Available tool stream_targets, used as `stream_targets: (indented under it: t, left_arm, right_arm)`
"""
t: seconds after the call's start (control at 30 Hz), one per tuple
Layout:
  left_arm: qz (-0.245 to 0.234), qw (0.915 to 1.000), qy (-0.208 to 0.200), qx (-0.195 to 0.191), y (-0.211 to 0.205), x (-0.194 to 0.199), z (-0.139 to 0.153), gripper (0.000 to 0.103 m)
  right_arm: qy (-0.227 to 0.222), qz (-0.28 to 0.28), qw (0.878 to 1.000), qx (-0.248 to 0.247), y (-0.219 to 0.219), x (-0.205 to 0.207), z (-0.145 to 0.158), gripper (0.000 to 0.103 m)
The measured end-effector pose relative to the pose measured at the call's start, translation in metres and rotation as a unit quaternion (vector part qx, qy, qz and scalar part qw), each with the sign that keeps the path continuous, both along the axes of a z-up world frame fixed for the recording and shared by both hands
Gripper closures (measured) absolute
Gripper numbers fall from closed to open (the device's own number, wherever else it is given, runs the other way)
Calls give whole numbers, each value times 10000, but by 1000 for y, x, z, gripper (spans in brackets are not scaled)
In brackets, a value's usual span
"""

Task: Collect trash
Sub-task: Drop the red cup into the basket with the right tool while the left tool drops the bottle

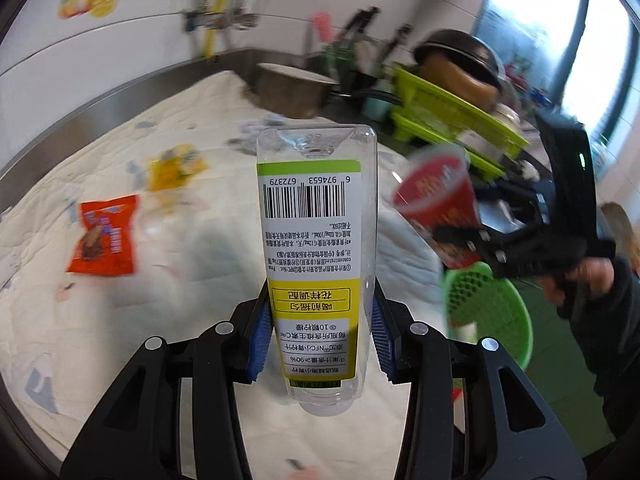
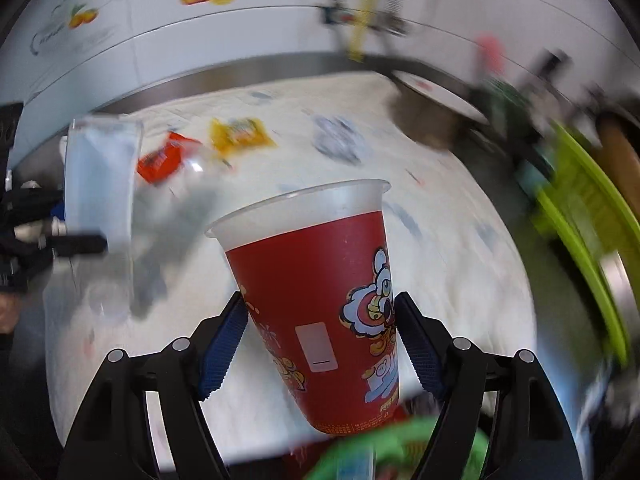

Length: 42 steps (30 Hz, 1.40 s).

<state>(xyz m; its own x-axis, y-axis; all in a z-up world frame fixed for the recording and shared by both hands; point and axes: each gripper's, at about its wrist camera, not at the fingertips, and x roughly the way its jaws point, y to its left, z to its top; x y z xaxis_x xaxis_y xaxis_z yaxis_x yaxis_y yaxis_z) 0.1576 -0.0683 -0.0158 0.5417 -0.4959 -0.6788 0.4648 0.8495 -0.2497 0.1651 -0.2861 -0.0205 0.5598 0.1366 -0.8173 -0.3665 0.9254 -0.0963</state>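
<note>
A person stands at a cloth-covered desk (image 1: 192,248) in a kitchen, a hand-held gripper in each hand. The left hand-held gripper (image 1: 320,336) is clamped on a clear plastic bottle (image 1: 316,240) with a yellow-and-white label, its blue pads (image 1: 260,340) pressing the bottle's lower sides; the bottle is held above the cloth, label upside down in the left wrist view. The right hand-held gripper (image 2: 322,340) grips a red paper cup (image 2: 316,300) printed with cartoon figures, pads against both sides of the cup, which tilts with its open white rim pointing away. Its jaws stand fairly wide around the cup.

In the left wrist view the cup (image 1: 440,200) hangs just above a green plastic basket (image 1: 492,312) at the desk's right edge. On the cloth lie an orange snack wrapper (image 1: 106,236) and, beyond it, a yellow wrapper (image 1: 176,168), well apart from both grippers. A metal pot (image 1: 292,88) and a lime-green dish rack (image 1: 448,120) stand at the back, blurred.
</note>
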Motion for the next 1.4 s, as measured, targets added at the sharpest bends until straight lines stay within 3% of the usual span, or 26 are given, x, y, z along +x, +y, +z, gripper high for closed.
stream_targets:
  t: [0.13, 0.23, 0.37, 0.57, 0.63, 0.87, 1.07, 1.27, 1.4]
  left_arm:
    - [-487, 9987, -51, -130, -41, -19, 6, 60]
    - [-824, 9964, -23, -196, -74, -30, 6, 60]
    - [-1252, 9920, 98, -129, -124, -44, -3, 60]
    - [-1725, 9846, 286, 24, -189, -56, -16, 60]
    - [-1840, 9823, 332, 96, -206, -58, -21, 60]
    - [-2173, 9739, 554, 346, -261, -61, -45, 60]
    - [-2301, 9659, 924, 738, -300, -61, -86, 60]
    - [-2290, 9590, 1078, 1273, -319, -55, -114, 60]
    - [-2303, 9561, 1153, 1398, -324, -54, -124, 58]
  right_arm:
    - [291, -751, 9967, -127, -55, -54, -26, 31]
    - [664, -1406, 9878, -115, -99, -94, -62, 31]
    - [965, -1860, 9777, 169, -132, -126, -95, 31]
    - [1005, -2221, 9690, 408, -152, -153, -122, 28]
    - [999, -2261, 9674, 545, -158, -157, -124, 22]
    - [728, -2347, 9674, 612, -168, -183, -114, 22]
    - [384, -2355, 9695, 560, -180, -208, -96, 18]
    - [186, -2376, 9689, 672, -185, -226, -82, 18]
    - [108, -2373, 9687, 714, -183, -232, -78, 18]
